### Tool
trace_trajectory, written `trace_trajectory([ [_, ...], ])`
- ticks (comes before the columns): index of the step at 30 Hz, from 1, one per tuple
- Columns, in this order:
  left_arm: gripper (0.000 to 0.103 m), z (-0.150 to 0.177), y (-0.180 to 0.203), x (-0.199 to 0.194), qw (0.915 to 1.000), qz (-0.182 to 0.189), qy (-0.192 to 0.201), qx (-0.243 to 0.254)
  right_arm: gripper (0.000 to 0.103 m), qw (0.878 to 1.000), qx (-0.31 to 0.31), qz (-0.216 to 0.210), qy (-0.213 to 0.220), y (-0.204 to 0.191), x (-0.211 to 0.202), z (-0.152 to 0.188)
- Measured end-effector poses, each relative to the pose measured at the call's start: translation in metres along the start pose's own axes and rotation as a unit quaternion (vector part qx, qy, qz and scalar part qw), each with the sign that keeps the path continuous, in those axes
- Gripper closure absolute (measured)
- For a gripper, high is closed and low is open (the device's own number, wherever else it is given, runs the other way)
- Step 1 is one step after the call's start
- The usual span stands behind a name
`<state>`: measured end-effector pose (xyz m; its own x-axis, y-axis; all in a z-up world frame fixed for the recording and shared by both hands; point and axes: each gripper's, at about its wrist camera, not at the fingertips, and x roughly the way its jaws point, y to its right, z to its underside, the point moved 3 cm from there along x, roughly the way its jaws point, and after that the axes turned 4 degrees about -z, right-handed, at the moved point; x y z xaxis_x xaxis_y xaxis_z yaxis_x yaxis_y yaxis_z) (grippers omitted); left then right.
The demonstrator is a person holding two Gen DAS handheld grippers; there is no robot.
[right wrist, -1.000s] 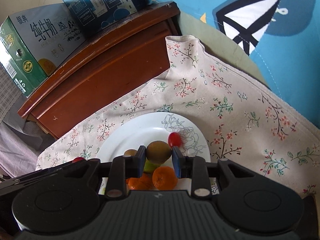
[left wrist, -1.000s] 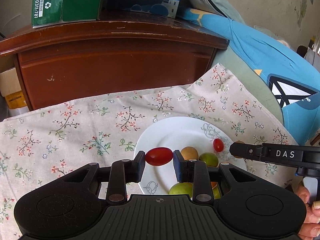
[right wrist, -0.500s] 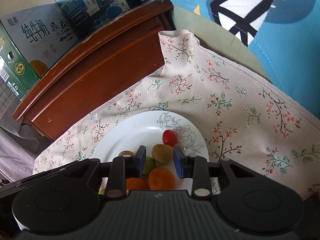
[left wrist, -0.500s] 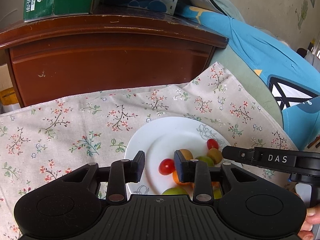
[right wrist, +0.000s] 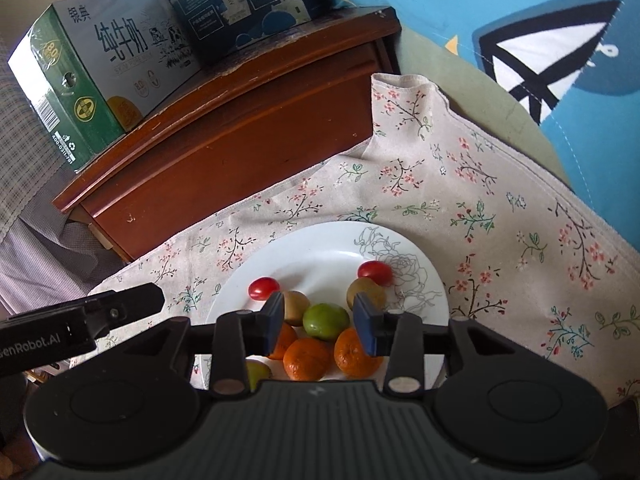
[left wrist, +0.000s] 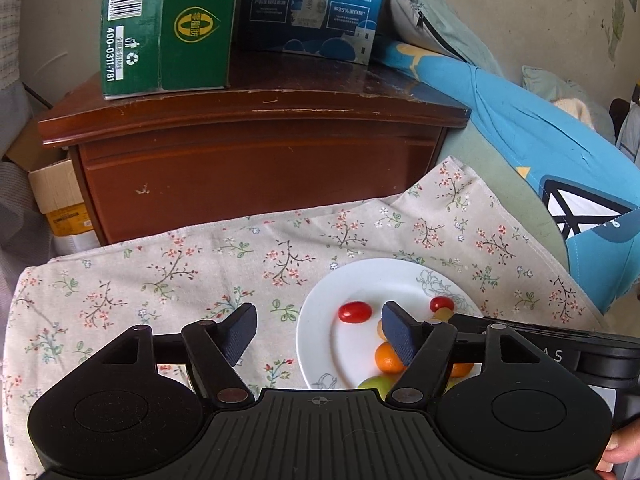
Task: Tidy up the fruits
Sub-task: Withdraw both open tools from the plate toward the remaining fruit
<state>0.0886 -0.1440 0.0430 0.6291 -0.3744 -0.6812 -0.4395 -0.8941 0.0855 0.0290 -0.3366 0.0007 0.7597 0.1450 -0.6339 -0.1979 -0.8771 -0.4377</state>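
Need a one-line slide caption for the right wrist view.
Open right gripper above a white plate of tomatoes, kiwis, green fruit and oranges on a floral cloth.

The left gripper (left wrist: 318, 330) hovers with its jaws spread wide and nothing between them, over the near left rim of the white plate (left wrist: 320, 344). On the plate lie a cherry tomato (left wrist: 355, 311), a second tomato (left wrist: 441, 303) toward its far right, a small orange (left wrist: 386, 357) and a green fruit (left wrist: 376, 384) at its near edge. The plate rests on a floral cloth (left wrist: 180, 272). Beyond it stands a wooden cabinet (left wrist: 256, 152) bearing a green carton (left wrist: 168, 28) and a blue carton (left wrist: 312, 4).
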Motion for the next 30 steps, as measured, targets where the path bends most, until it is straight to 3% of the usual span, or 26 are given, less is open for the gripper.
trace_trajectory([
  [14, 0.031, 0.018, -0.04, -0.044, 0.9986, -0.053, -0.005, 0.009, 0.063, 0.998, -0.037, -0.044, -0.026, -0.036, -0.011, 0.029],
  [30, 0.03, 0.039, -0.083, -0.055, 0.9946, -0.093, -0.025, -0.039, 0.059, 0.994, -0.042, -0.078, -0.071, -0.073, -0.014, 0.075],
])
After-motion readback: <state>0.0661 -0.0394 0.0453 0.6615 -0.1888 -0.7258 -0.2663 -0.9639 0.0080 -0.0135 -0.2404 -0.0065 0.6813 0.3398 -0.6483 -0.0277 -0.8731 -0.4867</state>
